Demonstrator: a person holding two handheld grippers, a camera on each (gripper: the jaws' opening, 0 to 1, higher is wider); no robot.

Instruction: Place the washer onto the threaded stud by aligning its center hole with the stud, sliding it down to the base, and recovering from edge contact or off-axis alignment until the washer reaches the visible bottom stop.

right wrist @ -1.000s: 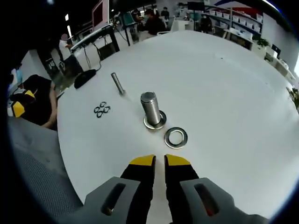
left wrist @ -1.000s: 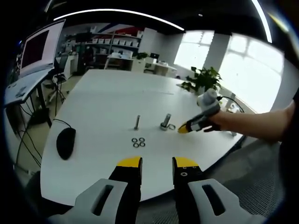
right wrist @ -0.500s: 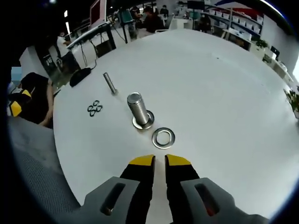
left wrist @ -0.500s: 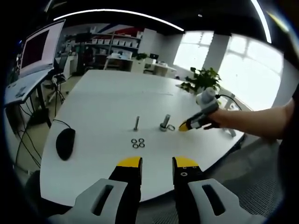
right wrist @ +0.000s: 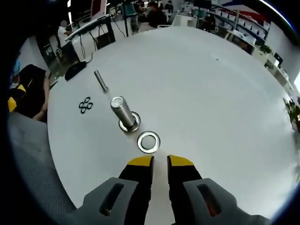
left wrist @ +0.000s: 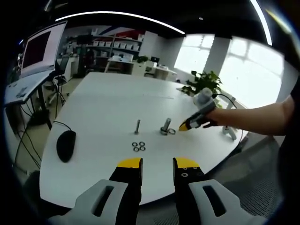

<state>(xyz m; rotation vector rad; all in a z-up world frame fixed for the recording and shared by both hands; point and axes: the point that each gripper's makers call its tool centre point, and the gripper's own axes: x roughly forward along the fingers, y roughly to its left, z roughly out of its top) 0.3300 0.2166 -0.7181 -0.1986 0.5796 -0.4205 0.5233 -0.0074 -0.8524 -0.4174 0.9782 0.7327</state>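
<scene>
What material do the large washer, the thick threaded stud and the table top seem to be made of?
The large washer looks like bare metal, silver with a dull shine. The thick threaded stud also looks like metal, probably steel: grey, with fine ridges along its side and a bright flat top. The table top is smooth, matte white, perhaps laminate; the pictures do not settle this.

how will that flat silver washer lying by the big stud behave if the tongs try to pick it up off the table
The flat silver metal washer lies flush on the smooth white table, so it will probably slide rather than lift when pushed. It looks thin and rigid, likely hard to pinch by its edge. Tipped on edge, its round shape might roll. The right tongs sit just short of it, near the thick threaded stud.
</scene>
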